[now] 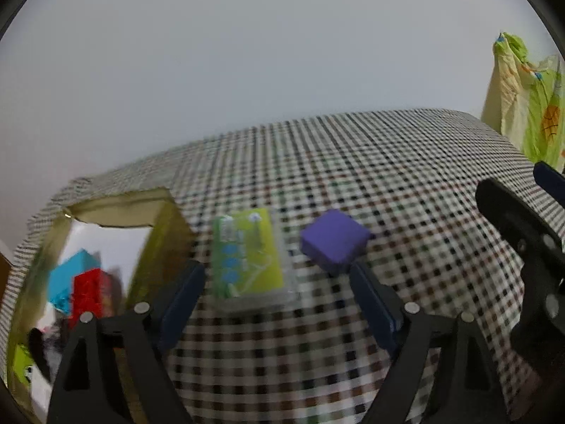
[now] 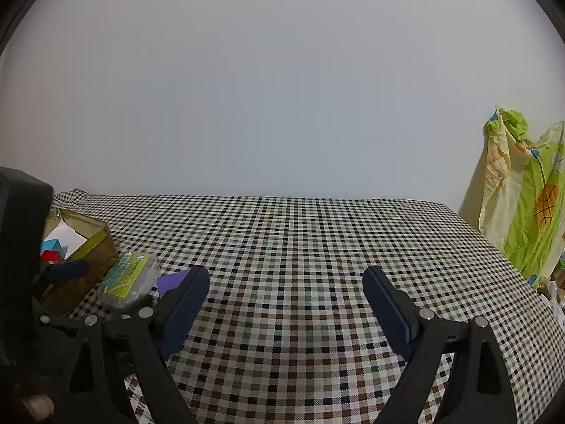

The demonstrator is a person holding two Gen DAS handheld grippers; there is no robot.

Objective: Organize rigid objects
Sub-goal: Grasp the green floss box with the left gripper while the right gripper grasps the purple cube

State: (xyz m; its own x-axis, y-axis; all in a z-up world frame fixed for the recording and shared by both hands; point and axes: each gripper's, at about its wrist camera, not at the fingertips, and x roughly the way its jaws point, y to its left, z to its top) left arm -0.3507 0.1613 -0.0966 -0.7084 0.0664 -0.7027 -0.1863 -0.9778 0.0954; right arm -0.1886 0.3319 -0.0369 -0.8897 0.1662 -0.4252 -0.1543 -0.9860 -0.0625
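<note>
Checkered cloth [image 2: 300, 247] covers the whole table, and everything I care about sits on it. At the left edge stands my open box [image 1: 166, 226], gold-walled, with a teal block [image 1: 72, 268] and a red block [image 1: 90, 289] already inside, so I judge the sorting is partly done. Just beside the box lies a clear plastic case with a green label [image 1: 249, 254], flat on the cloth, and right of that, near but apart, a purple block [image 1: 333, 240].

My left gripper [image 1: 277, 298] is spread wide and empty, with the case lying ahead between its fingers and the purple block just past the right fingertip. My right gripper [image 2: 286, 300] is also wide and empty, over bare cloth, well apart from the pieces.

I take the step in hand to be picking the next loose piece, probably the case. That calls for lowering the left tool, straddling the case squarely, closing on its long sides without nudging the purple block, then lifting it over the box wall.
</note>
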